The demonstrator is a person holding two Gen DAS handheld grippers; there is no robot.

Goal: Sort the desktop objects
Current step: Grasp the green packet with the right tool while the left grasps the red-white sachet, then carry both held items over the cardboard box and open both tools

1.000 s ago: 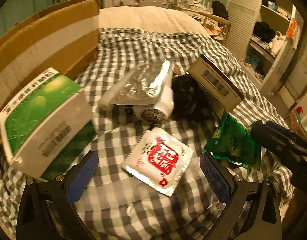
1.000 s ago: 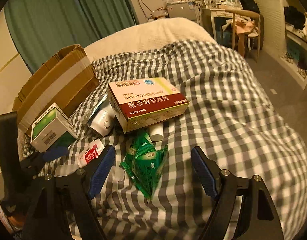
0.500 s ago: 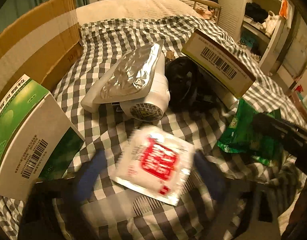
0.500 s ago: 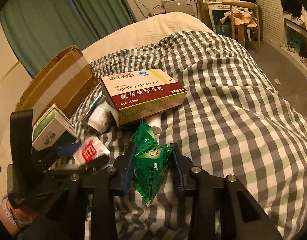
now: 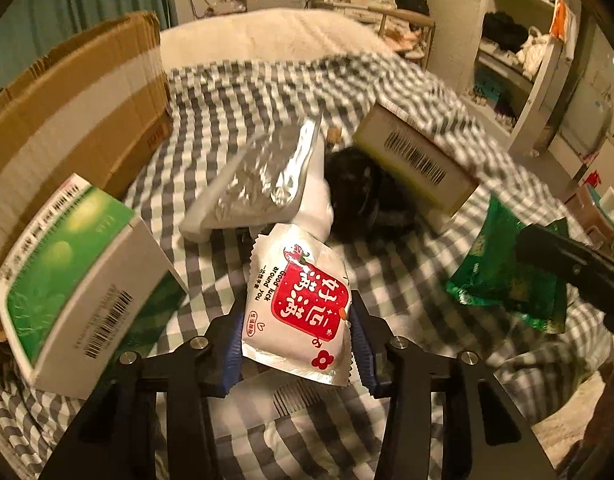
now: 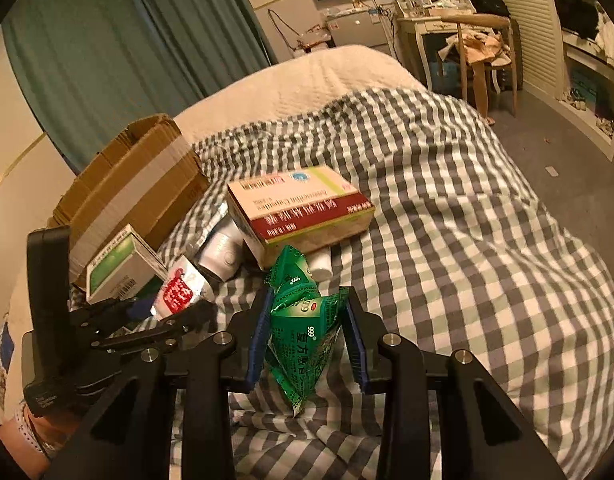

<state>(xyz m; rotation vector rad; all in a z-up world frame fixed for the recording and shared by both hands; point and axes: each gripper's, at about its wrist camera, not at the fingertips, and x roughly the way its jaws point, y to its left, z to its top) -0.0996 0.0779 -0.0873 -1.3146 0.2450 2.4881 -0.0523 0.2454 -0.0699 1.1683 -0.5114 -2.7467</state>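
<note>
My left gripper (image 5: pixel 295 344) is shut on a white snack packet with a red label (image 5: pixel 299 308), lifted off the checked blanket; the packet (image 6: pixel 177 292) also shows in the right wrist view. My right gripper (image 6: pixel 307 344) is shut on a bunch of green sachets (image 6: pixel 303 332), which appear at the right of the left wrist view as green sachets (image 5: pixel 503 276). A green-and-white box (image 5: pixel 71 280) stands at the left. A red-and-white medicine box (image 6: pixel 299 208) lies tilted on a black object (image 5: pixel 363 196). A foil blister pack (image 5: pixel 263 176) rests on a white bottle (image 5: pixel 315 200).
An open cardboard carton (image 5: pixel 67 108) lies on its side at the far left of the bed. The checked blanket (image 6: pixel 467 240) stretches bare to the right. A second small white bottle (image 6: pixel 321 268) sits under the medicine box. A chair (image 6: pixel 483 52) and shelves stand beyond the bed.
Both grippers went from open to shut: the left one closed on the white packet and raised it, the right one closed on the green sachets.
</note>
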